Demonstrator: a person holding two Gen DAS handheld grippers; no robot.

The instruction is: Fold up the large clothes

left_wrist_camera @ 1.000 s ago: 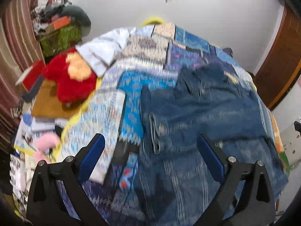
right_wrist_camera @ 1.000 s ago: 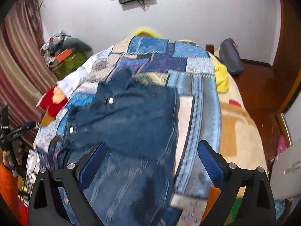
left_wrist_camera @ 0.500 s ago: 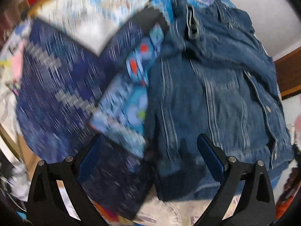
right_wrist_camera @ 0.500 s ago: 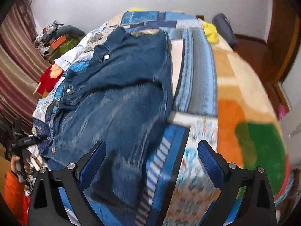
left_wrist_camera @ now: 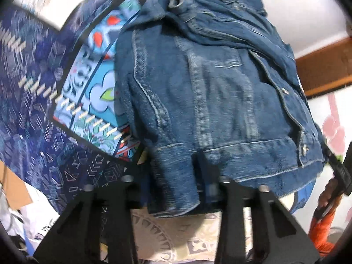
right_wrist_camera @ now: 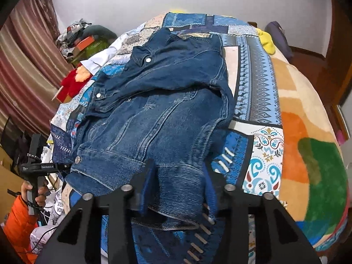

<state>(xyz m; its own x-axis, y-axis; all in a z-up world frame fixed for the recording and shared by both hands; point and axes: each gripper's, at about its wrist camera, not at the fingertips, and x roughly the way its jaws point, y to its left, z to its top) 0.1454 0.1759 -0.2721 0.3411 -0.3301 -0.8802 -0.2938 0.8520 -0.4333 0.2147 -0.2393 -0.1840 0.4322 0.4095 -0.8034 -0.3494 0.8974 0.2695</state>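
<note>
A dark blue denim jacket (right_wrist_camera: pixel 167 101) lies spread on a bed covered by a blue patchwork quilt (right_wrist_camera: pixel 253 88), collar at the far end, hem toward me. It also fills the left wrist view (left_wrist_camera: pixel 209 88). My right gripper (right_wrist_camera: pixel 179 187) has narrowed its jaws around the jacket's hem at the near right corner. My left gripper (left_wrist_camera: pixel 173 189) sits at the hem's near left corner, jaws narrowed with denim between them. The left gripper also shows in the right wrist view (right_wrist_camera: pixel 41 167).
An orange and green blanket (right_wrist_camera: pixel 308 143) covers the bed's right side. A red plush toy (right_wrist_camera: pixel 70 83), a white cloth (right_wrist_camera: pixel 101 59) and a pile of clutter (right_wrist_camera: pixel 83 41) lie left of the bed. A striped curtain (right_wrist_camera: pixel 24 66) hangs at left.
Both grippers dropped to the jacket's near hem and their jaws narrowed from wide open onto the denim. The jacket itself has not shifted.
</note>
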